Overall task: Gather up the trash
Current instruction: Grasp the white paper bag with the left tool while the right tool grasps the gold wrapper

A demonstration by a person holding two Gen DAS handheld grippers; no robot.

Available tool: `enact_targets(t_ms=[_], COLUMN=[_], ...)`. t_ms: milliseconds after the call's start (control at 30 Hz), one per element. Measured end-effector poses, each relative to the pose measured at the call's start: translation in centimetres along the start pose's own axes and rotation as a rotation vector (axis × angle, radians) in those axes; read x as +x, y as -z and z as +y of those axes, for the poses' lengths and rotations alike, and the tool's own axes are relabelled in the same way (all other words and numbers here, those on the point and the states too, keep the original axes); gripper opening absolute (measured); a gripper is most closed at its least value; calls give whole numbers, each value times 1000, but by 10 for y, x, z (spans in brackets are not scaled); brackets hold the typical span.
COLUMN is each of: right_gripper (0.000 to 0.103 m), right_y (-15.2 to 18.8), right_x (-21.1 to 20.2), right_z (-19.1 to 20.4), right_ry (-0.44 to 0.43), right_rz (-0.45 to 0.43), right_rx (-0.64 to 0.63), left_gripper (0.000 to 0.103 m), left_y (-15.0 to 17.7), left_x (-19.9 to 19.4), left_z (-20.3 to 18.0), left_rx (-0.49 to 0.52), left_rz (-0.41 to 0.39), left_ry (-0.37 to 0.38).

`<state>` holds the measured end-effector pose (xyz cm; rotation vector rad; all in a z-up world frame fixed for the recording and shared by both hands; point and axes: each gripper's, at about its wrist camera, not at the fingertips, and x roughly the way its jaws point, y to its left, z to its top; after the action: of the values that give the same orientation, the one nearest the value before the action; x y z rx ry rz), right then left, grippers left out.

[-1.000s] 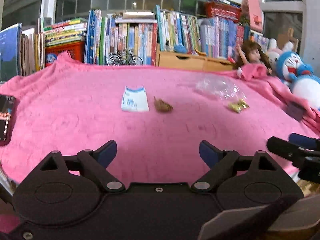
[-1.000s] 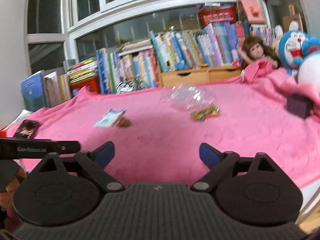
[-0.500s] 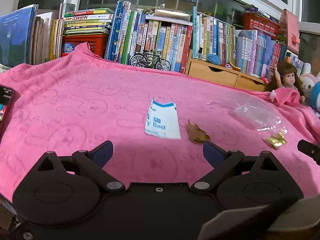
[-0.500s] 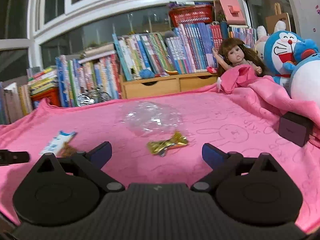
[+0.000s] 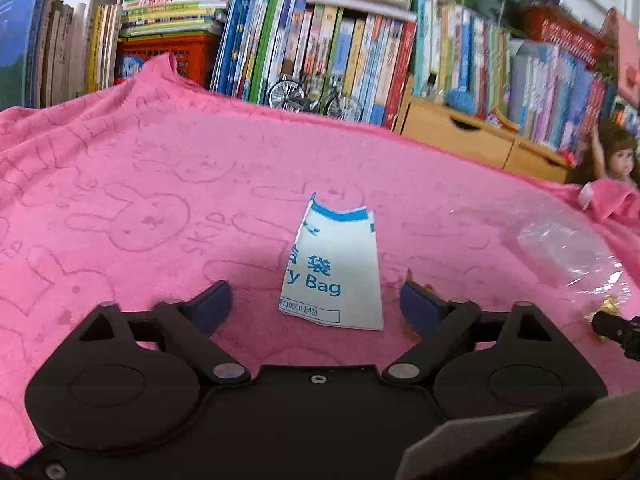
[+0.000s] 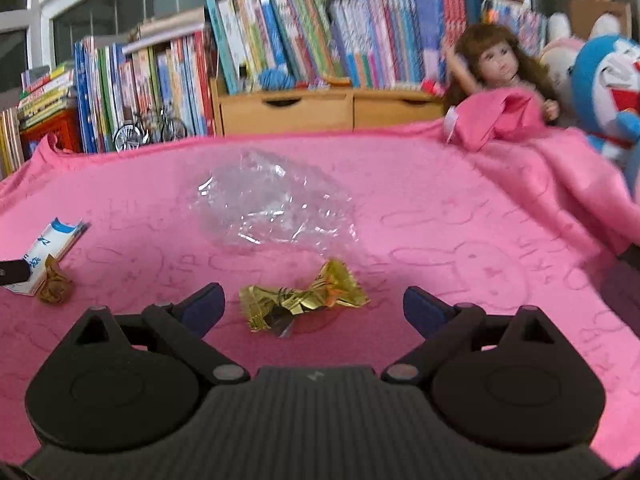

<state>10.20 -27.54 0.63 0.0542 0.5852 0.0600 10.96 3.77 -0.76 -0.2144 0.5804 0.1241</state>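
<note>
A white and blue paper bag (image 5: 334, 270) lies flat on the pink blanket (image 5: 120, 200), and my left gripper (image 5: 316, 304) stands open with its fingers either side of the bag's near end. A brown crumpled wrapper (image 6: 54, 284) sits beside that bag (image 6: 44, 246); the left view hides most of it behind the right finger. My right gripper (image 6: 314, 306) is open around a gold foil wrapper (image 6: 304, 300). A clear plastic bag (image 6: 272, 208) lies just beyond it, also seen at the right of the left view as clear plastic (image 5: 568, 248).
Rows of books (image 5: 320, 40), a toy bicycle (image 5: 316, 96) and wooden drawers (image 6: 328, 110) line the back. A doll (image 6: 500, 80) and a blue plush toy (image 6: 612, 92) sit at the right under a blanket fold. The right gripper's tip (image 5: 616, 330) shows in the left view.
Both grippers have moved forward and down toward the blanket. The paper bag now lies between the left fingers and the gold wrapper between the right fingers. Both stay open.
</note>
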Motion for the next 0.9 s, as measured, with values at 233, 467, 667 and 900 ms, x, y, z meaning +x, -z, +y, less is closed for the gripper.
enact_targets(t_ms=[233, 467, 667, 900], right_gripper=[91, 64, 59, 59], right_y=[-9, -4, 2, 8], right_x=[15, 9, -3, -18], right_z=[9, 20, 32, 40], right_ry=[-36, -60, -81, -144], right_rz=[54, 52, 34, 36], right_rx=[-20, -54, -88, -87], left_gripper=[65, 37, 28, 27], left_y=[-3, -1, -3, -3], left_x=[12, 3, -6, -22], left_z=[-13, -14, -20, -19], left_rx=[65, 58, 73, 94], left_rz=[2, -11, -23, -37], left_ry=[-48, -1, -7, -11])
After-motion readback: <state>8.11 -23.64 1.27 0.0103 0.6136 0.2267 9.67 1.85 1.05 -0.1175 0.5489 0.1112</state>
